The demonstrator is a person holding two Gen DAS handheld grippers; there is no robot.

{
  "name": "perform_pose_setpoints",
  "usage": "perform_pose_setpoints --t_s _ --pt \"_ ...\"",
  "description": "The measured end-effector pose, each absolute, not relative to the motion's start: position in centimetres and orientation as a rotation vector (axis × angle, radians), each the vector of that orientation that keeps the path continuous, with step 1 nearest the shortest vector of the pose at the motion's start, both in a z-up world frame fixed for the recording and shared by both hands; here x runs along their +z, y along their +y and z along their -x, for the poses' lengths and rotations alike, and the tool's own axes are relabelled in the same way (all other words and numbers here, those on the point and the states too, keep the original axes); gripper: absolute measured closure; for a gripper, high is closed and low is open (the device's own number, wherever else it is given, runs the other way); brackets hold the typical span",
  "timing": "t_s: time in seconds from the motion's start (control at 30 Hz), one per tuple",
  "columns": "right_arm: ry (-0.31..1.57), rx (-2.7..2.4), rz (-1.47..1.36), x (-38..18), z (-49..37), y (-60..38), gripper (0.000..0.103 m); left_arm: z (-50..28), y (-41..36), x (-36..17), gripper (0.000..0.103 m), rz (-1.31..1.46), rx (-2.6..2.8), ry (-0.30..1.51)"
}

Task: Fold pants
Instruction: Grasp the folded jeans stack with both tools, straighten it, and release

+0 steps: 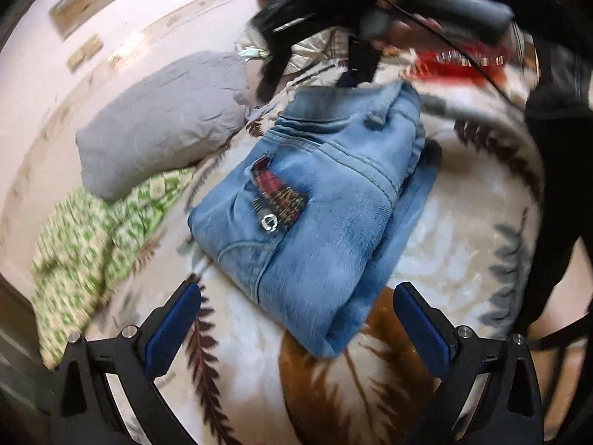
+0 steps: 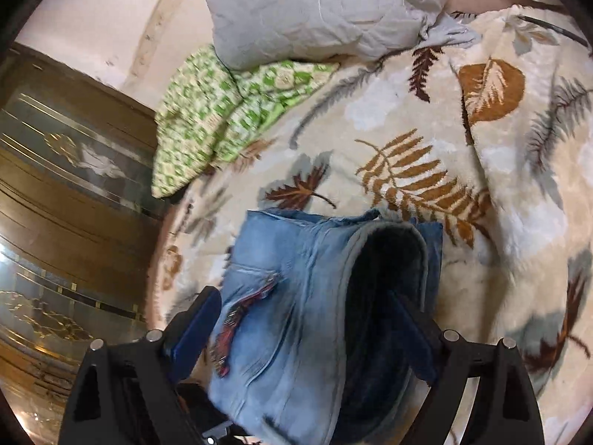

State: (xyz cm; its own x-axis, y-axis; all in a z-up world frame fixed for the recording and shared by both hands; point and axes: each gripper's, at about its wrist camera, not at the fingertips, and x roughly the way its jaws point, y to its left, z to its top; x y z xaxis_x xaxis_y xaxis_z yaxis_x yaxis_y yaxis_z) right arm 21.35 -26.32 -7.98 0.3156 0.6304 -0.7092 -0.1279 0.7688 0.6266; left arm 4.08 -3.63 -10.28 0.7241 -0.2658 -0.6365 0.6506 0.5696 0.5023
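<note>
Light-blue jeans (image 1: 326, 185) lie folded into a thick packet on a leaf-patterned blanket (image 1: 470, 230); a red and brown patch (image 1: 278, 196) shows on top. My left gripper (image 1: 298, 311) is open wide just short of the packet's near corner, touching nothing. In the right wrist view the jeans (image 2: 281, 296) fill the lower middle with the dark waist opening facing me. My right gripper (image 2: 304, 333) is open and straddles that end without pressing it, one finger (image 2: 407, 330) over the dark opening. The left wrist view shows the right gripper (image 1: 315, 70) in a hand at the packet's far end.
A grey pillow (image 1: 159, 122) (image 2: 322, 3) and a green checked cloth (image 1: 81, 244) (image 2: 222, 111) lie beside the jeans on the blanket (image 2: 426, 118). Brown wooden furniture (image 2: 66, 222) borders the bed. A person in dark clothes (image 1: 556, 148) stands at the right; something red (image 1: 456, 63) lies beyond.
</note>
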Motion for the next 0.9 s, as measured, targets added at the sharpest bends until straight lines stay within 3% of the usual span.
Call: perform_pose_setpoints --t_s 0.03,0.07,0.1,0.13,0.2,0.33,0.53,0.7,0.8,0.87,0.9 --pt "1.155 0.530 -0.512 -8.3 -21.6 -26.2 0.024 -4.2 -4.0 -10.7 0.004 -0.832 -0.551 0.521" --pt "1.159 0.527 -0.512 -8.6 -21.8 -26.1 0.031 -4.0 -4.2 -10.7 0.017 -0.846 -0.546 0.511" --pt "1.164 0.520 -0.516 -8.9 -22.1 -26.1 0.045 -4.2 -4.4 -10.9 0.028 -0.854 -0.538 0.513" --pt "1.166 0.519 -0.523 -9.1 -22.2 -26.1 0.063 -4.5 -4.5 -10.9 0.047 -0.848 -0.546 0.539" --pt "1.168 0.518 -0.520 -9.6 -22.3 -26.2 0.077 -4.7 -4.4 -11.1 0.052 -0.829 -0.557 0.560" --pt "1.164 0.492 -0.466 -10.1 -22.4 -26.4 0.092 -4.6 -3.8 -11.7 0.084 -0.831 -0.542 0.586" --pt "1.160 0.441 -0.497 -12.6 -22.7 -28.4 0.093 -5.0 -2.9 -13.0 0.092 -0.809 -0.549 0.649" --pt "1.143 0.448 -0.484 -12.4 -22.4 -28.1 0.092 -4.9 -3.0 -13.1 0.092 -0.808 -0.539 0.646" --pt "1.148 0.464 -0.527 -11.9 -22.1 -28.5 0.077 -4.7 -2.9 -13.0 0.090 -0.790 -0.529 0.647" --pt "1.153 0.460 -0.524 -11.5 -21.7 -28.8 0.058 -4.6 -2.8 -12.8 0.074 -0.772 -0.521 0.652" --pt "1.145 0.459 -0.523 -11.2 -21.4 -29.0 0.041 -4.4 -2.7 -12.7 0.064 -0.771 -0.509 0.648"
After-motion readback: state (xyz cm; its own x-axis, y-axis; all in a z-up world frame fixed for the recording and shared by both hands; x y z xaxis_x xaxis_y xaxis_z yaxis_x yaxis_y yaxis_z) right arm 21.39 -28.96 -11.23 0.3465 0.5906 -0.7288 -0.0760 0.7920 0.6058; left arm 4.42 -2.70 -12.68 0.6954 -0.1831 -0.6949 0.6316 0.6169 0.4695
